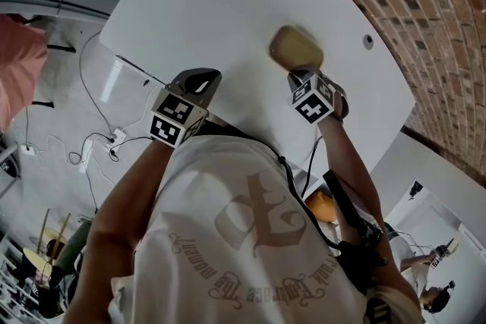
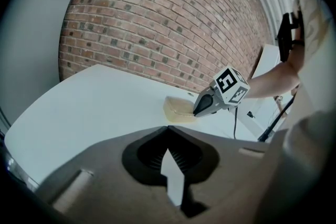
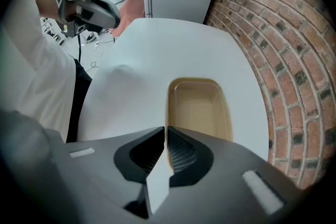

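Here's the tan tray [image 1: 296, 47], shallow, open side up and nothing in it, lying on the white table [image 1: 228, 4] toward the brick-wall side. From my right gripper view it sits dead ahead [image 3: 199, 110], long side running away from me, and its near end slips out of sight behind my own jaws.

My right gripper [image 3: 165, 130] is right at that near end. The jaws are drawn together to a hairline slit. A sliver of tan shows through the slit, and I can't tell whether the tips touch the rim. From my head the right gripper [image 1: 300, 74] pokes in just under the tray's near edge. The left gripper view has it [image 2: 195, 113] nosing onto the tray [image 2: 178, 109] from the side.

Over to my left gripper [image 2: 168, 129]: jaws closed tip to tip, nothing between them, held up above the table and well apart from the tray. From my head it [image 1: 203, 78] hangs near the table's front edge. The right gripper view catches it [image 3: 116, 21] raised high over the table's far end.

Around all this, the brick wall [image 1: 425, 11] runs along the table's far side. A small round hole [image 1: 368, 42] sits in the tabletop near the tray, white cables [image 1: 91, 140] trail across the floor, and a pink cloth [image 1: 19, 64] shows off to the left.
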The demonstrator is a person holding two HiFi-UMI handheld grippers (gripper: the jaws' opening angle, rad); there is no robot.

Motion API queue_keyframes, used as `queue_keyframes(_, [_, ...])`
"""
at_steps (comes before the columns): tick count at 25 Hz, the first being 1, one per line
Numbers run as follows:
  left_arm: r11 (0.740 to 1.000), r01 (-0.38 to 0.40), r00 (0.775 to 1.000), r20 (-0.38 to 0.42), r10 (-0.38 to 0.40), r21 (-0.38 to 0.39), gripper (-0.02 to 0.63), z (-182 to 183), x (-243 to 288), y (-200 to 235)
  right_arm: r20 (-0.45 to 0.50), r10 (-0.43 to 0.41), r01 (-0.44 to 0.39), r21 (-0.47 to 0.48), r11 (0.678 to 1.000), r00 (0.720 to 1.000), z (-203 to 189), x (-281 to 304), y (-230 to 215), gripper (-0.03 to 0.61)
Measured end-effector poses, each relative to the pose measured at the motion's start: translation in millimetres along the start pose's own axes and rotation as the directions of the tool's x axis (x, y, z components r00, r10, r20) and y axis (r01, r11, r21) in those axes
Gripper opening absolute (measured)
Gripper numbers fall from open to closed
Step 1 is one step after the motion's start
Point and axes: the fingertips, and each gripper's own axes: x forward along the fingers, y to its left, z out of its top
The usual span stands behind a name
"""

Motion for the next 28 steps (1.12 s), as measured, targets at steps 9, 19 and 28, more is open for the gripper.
queue_keyframes(9, [0.999,0.019,1.000,0.004,-0.019,0.027,0.003,-1,-7,-13,0.040,-0.033,0.031,0.032,0.999,0.999,4,-16,3,0.026])
queue_keyframes(19, [0.997,0.037,0.999,0.012,-0.038,0.068,0.003,-5,-27,-21,0.085,-0.096,0.089,0.077,0.993,0.992,10,-38,17,0.025])
queue_keyframes(28, [0.990,0.082,0.996,0.005,-0.083,0.119,0.003,-16,-48,-37,0.135,-0.158,0.139,0.142,0.980,0.978,12,-64,45,0.023])
